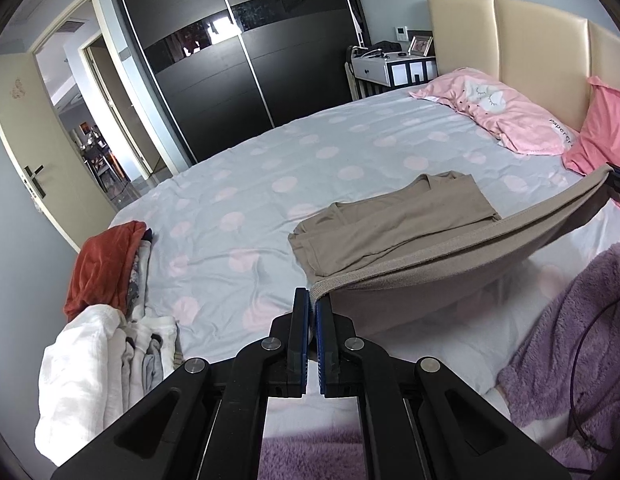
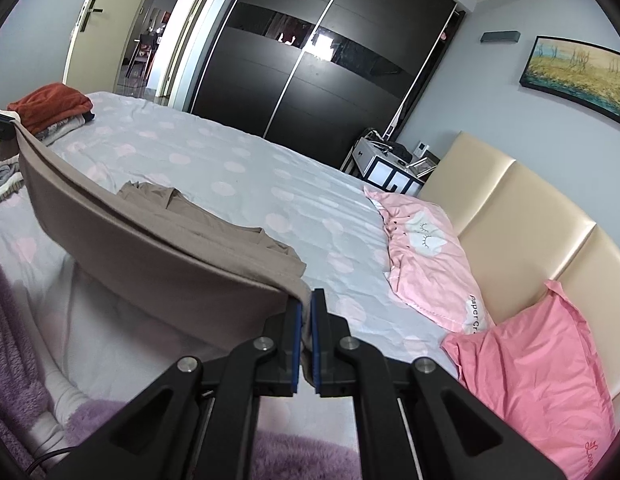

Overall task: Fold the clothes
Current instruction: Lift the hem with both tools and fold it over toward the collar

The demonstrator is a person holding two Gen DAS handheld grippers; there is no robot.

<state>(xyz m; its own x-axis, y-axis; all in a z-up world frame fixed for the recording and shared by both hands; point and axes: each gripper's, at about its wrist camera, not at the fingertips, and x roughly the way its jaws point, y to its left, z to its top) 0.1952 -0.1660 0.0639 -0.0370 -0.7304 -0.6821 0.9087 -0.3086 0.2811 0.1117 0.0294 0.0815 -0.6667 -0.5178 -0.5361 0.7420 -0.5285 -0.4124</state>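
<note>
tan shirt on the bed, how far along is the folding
Partly done. The tan shirt already has its sides and sleeves folded in and lies flat on the bed. In hand: the left gripper and right gripper each pinch a corner of its near edge, lifted taut. Left: carry that edge over toward the collar. The white heap looks unfolded; the rust-topped stack looks folded.
</note>
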